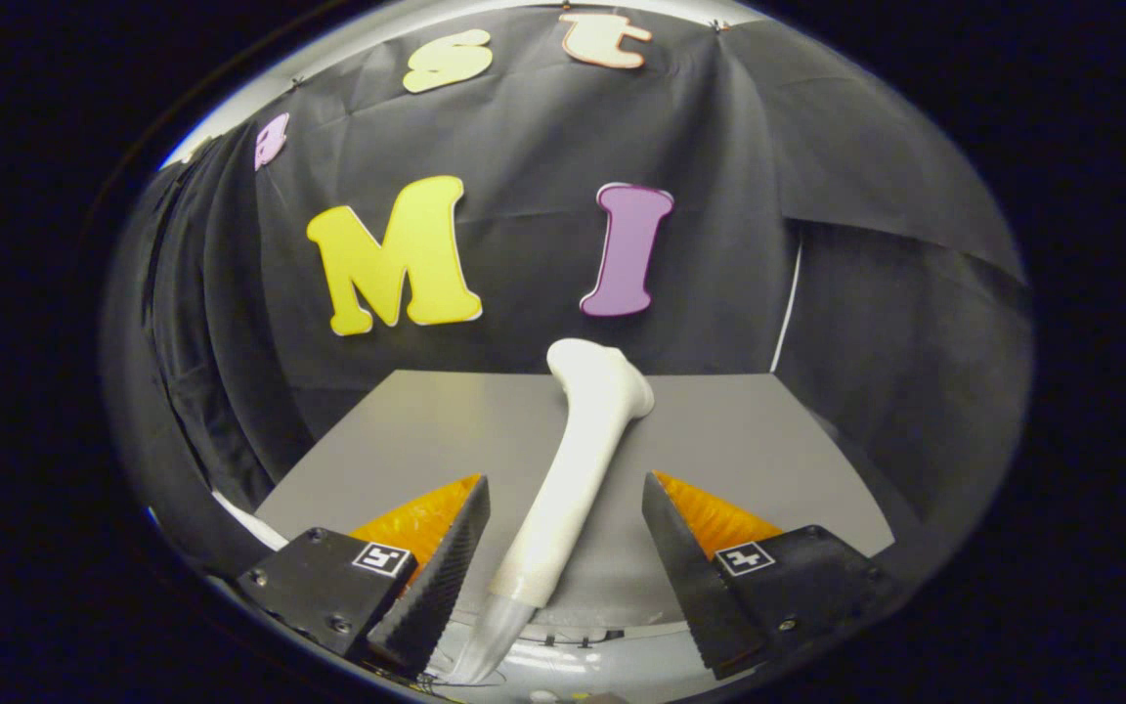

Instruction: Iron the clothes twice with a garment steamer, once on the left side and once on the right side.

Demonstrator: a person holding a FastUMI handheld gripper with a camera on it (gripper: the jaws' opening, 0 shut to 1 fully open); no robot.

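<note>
Barely started, by the look of it. The gripper hung with its two ribbed black fingers spread wide apart, nothing pressed between them. The white garment steamer lay on the grey table, its handle running up between the fingers but touching neither, as far as could be told. Its flared head sat beyond the fingertips, near the table's far edge, against the black cloth wall. A translucent sleeve or hose end left the handle's near end, low between the fingers. No clothes were visible on the table or wall, so where the garment hung could not be told. Judged progress: steamer not yet grasped, neither the left pass nor the right pass done. Left to do: close on the handle, lift, carry it to the garment, stroke both sides.
</note>
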